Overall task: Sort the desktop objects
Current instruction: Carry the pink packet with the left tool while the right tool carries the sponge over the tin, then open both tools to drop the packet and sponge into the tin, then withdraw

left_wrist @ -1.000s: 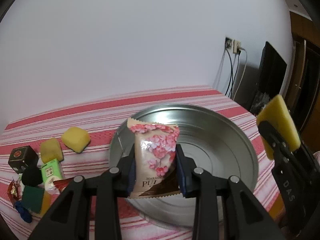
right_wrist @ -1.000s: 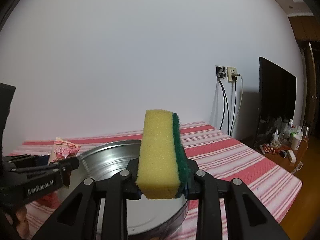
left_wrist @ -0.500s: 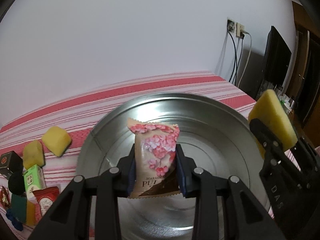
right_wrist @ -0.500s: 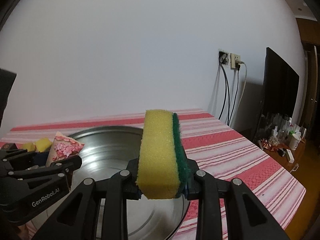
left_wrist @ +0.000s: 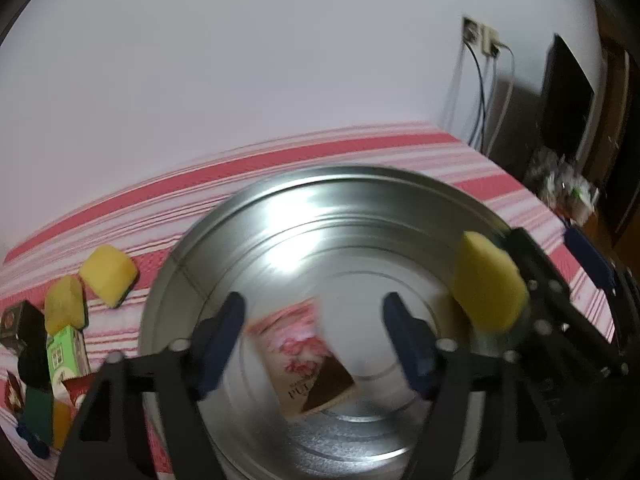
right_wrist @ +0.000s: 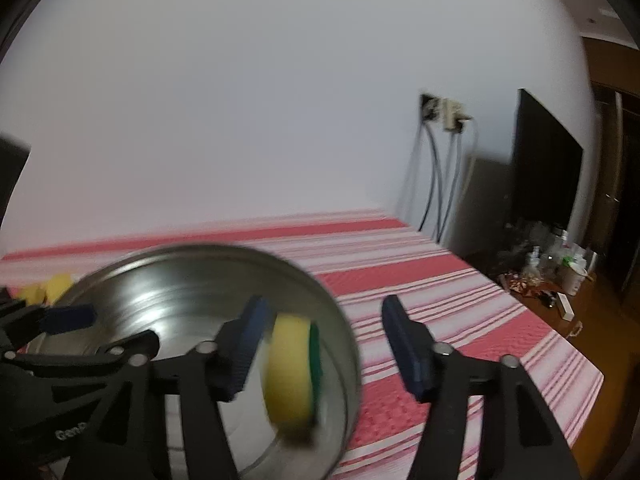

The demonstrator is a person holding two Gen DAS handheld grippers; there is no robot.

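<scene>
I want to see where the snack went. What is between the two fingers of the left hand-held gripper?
In the left wrist view, the pink-flowered snack packet shows between the open left hand-held gripper's fingers, loose inside the metal basin.

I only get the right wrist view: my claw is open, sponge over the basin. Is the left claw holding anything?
Observer: No. The left claw is open; a pink flowered snack packet sits blurred inside the metal basin.
Operator: What is unsorted beside the basin?
Observer: On its left lie a green carton, a black box and other items, partly hidden.
</scene>
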